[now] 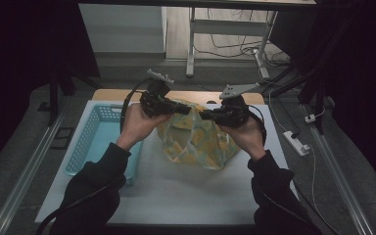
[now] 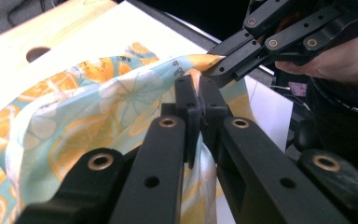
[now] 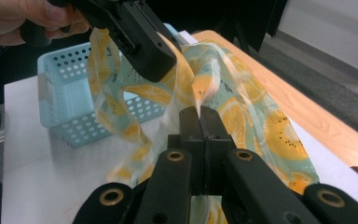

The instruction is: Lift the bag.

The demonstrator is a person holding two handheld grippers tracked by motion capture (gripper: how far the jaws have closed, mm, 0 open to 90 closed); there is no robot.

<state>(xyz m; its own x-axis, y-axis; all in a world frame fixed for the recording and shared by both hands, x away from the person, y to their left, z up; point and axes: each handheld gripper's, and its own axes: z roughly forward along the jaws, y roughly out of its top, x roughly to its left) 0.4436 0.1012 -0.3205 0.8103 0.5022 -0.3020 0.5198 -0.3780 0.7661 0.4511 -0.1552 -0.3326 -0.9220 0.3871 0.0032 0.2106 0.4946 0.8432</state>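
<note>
Both tools pinch the bag's [image 1: 196,137] top edge, left tool [image 1: 183,108] and right tool [image 1: 203,115] nearly tip to tip (bag hangs between, over the worktop [image 1: 176,191]), so pulling apart sideways should open it.

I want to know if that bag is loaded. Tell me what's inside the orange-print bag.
Nothing inside shows. Both tongs, left and right, pinch the orange-print bag's top edge. Its patterned film covers the interior, so I cannot tell what it holds.

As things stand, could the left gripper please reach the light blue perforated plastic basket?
Probably not yet: the left gripper is shut on the orange-patterned fabric bag, though the light blue basket sits unobstructed on its side of the table.
</note>
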